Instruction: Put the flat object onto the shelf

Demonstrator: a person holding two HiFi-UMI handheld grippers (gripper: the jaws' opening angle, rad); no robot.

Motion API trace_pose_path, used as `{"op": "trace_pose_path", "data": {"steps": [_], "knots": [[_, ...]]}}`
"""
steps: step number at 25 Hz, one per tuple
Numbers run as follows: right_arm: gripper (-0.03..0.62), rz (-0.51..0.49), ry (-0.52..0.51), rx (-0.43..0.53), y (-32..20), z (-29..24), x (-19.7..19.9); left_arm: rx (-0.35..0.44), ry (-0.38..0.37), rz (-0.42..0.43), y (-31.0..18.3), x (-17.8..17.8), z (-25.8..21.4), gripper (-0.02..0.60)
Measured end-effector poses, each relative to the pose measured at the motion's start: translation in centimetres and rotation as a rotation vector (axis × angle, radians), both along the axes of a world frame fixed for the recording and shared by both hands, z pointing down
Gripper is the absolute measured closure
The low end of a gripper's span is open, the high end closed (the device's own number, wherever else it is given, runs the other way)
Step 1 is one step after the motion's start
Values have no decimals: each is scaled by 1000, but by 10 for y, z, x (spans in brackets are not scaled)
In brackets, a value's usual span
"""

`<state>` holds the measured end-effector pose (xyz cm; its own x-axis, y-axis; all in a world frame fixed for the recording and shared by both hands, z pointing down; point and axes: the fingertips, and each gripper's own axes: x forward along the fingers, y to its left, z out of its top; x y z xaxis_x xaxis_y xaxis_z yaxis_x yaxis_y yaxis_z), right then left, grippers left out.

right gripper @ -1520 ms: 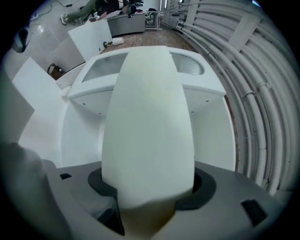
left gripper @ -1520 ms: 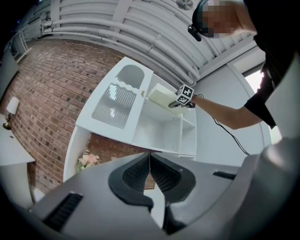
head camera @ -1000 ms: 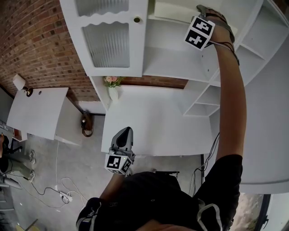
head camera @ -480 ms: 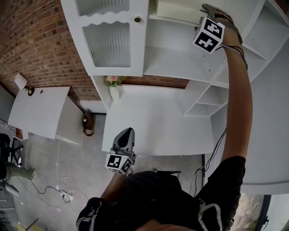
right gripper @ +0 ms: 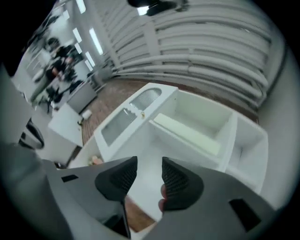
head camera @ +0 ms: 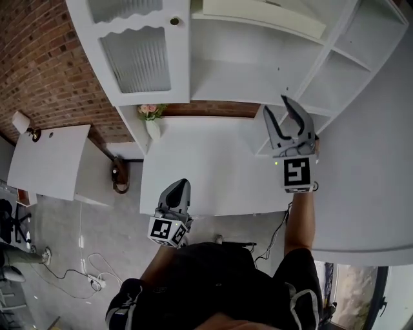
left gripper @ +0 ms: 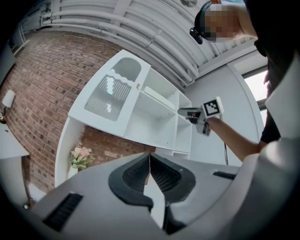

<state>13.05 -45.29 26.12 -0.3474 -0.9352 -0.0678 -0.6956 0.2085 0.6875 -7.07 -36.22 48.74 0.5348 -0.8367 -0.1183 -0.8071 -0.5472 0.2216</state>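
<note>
The flat object (head camera: pixel 264 16) lies on the upper shelf (head camera: pixel 245 28), at its front edge. Its own view shows the right gripper (head camera: pixel 278 106) empty, jaws closing. The head view hides the jaws of the left gripper (head camera: pixel 178 189); its own view shows them pressed together on nothing.

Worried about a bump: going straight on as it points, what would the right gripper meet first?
Likely the white cabinet, at the open compartment under the flat object; depth is unclear. The right gripper is empty, jaws closing.

bench (head camera: pixel 213 174) white | flower vase (head camera: pixel 153 126) on bench's back-left corner, by brick wall (head camera: pixel 45 64) | small white table (head camera: pixel 48 161) left of bench, lamp (head camera: pixel 23 121) on it | cables (head camera: pixel 80 258) and power strip (head camera: pixel 95 280) on floor, front-left of bench
</note>
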Motion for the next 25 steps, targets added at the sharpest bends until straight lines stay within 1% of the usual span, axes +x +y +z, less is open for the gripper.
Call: {"op": "trace_pose_path", "data": {"steps": [2,4,5,6,8,10,14,18,21,25], "knots": [[446,-30,-245,-112,26,66,-1,6,-1,0,3,4,-3,566],[477,-26,-493,-245,48,131,-5,5,-1,-6,6,5,-4,566],[488,-13,-588,-316,59,162,-10,4,-4,-7,7,6,-4,566],[497,1,-662,-374,71,188,-15,4,-8,-6,9,8,-4,566],[505,24,-760,-449,94,226,-28,0,-16,3,14,12,-1,566],[508,42,-802,-477,114,249,-38,-11,-29,21,19,19,5,566],[517,61,-780,-482,131,269,-43,-26,-39,47,28,30,16,566],[523,58,-745,-453,132,263,-37,-17,-47,28,29,25,15,566],[528,67,-750,-438,132,260,-33,-9,-41,11,29,21,12,566],[546,79,-747,-429,132,261,-32,-21,-44,5,30,19,15,566]]}}
